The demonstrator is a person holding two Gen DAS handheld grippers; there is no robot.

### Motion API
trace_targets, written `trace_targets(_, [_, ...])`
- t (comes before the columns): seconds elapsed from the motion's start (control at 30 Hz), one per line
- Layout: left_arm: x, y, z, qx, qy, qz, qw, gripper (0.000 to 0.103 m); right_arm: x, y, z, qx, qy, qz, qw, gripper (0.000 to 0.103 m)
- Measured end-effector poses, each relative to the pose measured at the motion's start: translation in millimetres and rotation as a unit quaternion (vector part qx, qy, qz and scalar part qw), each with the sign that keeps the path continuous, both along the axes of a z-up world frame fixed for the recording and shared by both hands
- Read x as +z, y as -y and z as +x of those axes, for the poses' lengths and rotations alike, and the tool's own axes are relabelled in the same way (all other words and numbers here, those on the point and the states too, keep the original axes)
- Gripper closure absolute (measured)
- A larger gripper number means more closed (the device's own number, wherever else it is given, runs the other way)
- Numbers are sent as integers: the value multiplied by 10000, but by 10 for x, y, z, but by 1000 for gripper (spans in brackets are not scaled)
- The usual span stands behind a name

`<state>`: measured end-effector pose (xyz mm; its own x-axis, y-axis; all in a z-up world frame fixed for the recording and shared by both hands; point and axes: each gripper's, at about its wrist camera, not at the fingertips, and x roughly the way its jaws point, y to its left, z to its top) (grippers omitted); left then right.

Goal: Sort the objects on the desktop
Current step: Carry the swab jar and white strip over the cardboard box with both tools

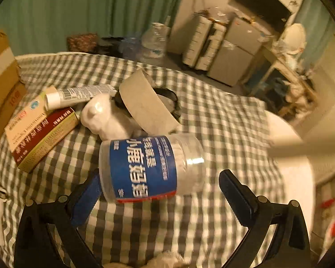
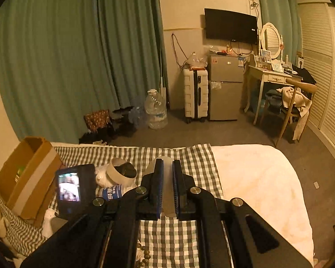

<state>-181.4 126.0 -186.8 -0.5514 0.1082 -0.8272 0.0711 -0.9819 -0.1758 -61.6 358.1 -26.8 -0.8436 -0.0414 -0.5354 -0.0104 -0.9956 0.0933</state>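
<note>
1. The left gripper [image 1: 159,185] stands wide open, pointing steeply down at the checked cloth [image 1: 223,120]. A clear plastic jar [image 1: 151,167] with a blue label lies on its side between the fingers; its base sits against the blue-padded finger, while the other finger stands clear of it.
2. The right gripper [image 2: 167,187] is clenched on a thin, pale, translucent piece [image 2: 167,178] that stands upright between its pads; I cannot tell what the piece is.
3. Taking the jar as the landmark: just beyond it, touching or nearly so, lies a white figurine [image 1: 102,118].
4. Beside the figurine, also just beyond the jar, a grey cardboard ring [image 1: 145,105] leans tilted over a dark round object [image 1: 169,99].
5. To the left of the jar, a red and cream medicine box [image 1: 40,131] lies flat on the cloth, with a white-capped tube [image 1: 78,95] resting across its far end.
6. Farther left of the jar, at the cloth's edge, stands an open brown cardboard box [image 2: 26,174].
7. In the right wrist view, a dark device with a lit screen [image 2: 74,187] shows just left of the jar.
8. Right of the jar, past the cloth, is a plain white cover [image 2: 256,178].
9. Well beyond the jar, on the floor, are a large water bottle [image 2: 156,109], a white suitcase [image 2: 195,93] and a small grey fridge [image 2: 225,87].
</note>
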Motion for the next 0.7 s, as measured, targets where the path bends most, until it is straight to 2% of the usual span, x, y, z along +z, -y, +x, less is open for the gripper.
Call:
trace_targets(0.07, [-128, -38, -96, 125, 279, -272, 9992, 2, 4, -30, 25, 11, -31, -43, 10000, 96])
trace_targets(0.1, [-179, -23, -127, 113, 378, -195, 9990, 9, 4, -40, 39, 23, -45, -72, 10000, 96])
trace_targets(0.17, [-197, 43, -98, 57, 297, -36, 9995, 11, -2, -50, 37, 38, -55, -104, 9999, 96])
trace_targets(0.3, [-138, 95, 45, -230, 155, -251, 9993, 12, -36, -90, 32, 6, -41, -166, 9999, 96])
trace_targets(0.53, [169, 422, 329, -259, -129, -306, 9991, 13, 1, -90, 30, -13, -71, -269, 9996, 96])
trace_targets(0.7, [565, 662, 516, -342, -524, -317, 9975, 13, 141, 43, 89, 7, -193, -200, 9996, 96])
